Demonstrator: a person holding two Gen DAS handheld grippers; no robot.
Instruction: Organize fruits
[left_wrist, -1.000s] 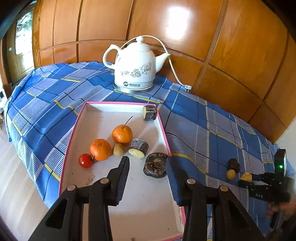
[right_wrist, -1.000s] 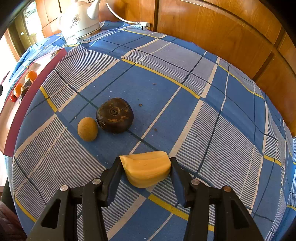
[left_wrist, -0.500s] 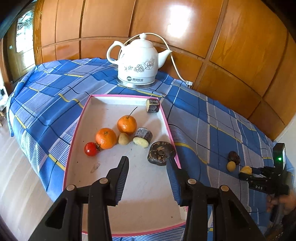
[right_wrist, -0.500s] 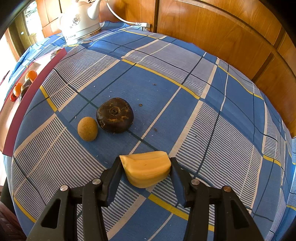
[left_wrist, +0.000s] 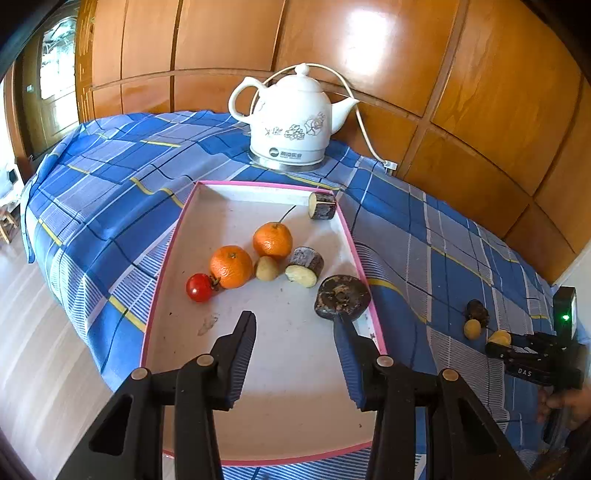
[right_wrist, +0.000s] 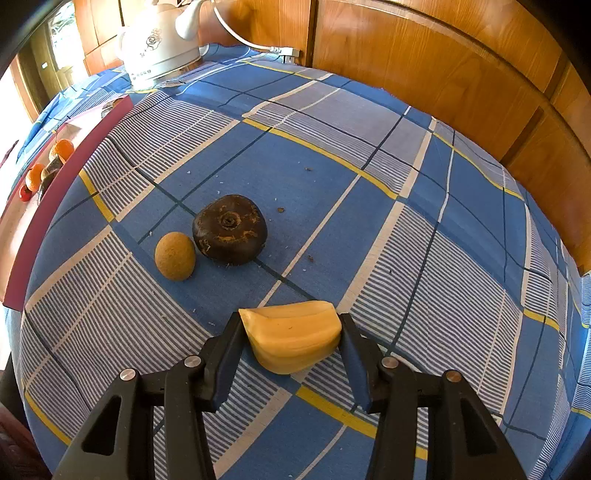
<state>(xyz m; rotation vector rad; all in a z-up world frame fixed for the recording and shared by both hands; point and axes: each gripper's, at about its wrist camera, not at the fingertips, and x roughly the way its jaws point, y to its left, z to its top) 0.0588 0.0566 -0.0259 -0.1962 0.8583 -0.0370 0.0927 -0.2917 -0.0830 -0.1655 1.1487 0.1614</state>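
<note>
Most fruits are sitting in the tray (left_wrist: 177, 236) — the right gripper (right_wrist: 290, 334) is pinching the yellow piece (right_wrist: 291, 339), the left gripper (left_wrist: 293, 343) is spread and empty — two more are waiting.

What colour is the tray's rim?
Pink, around the shallow white tray; clearest in the left wrist view.
</note>
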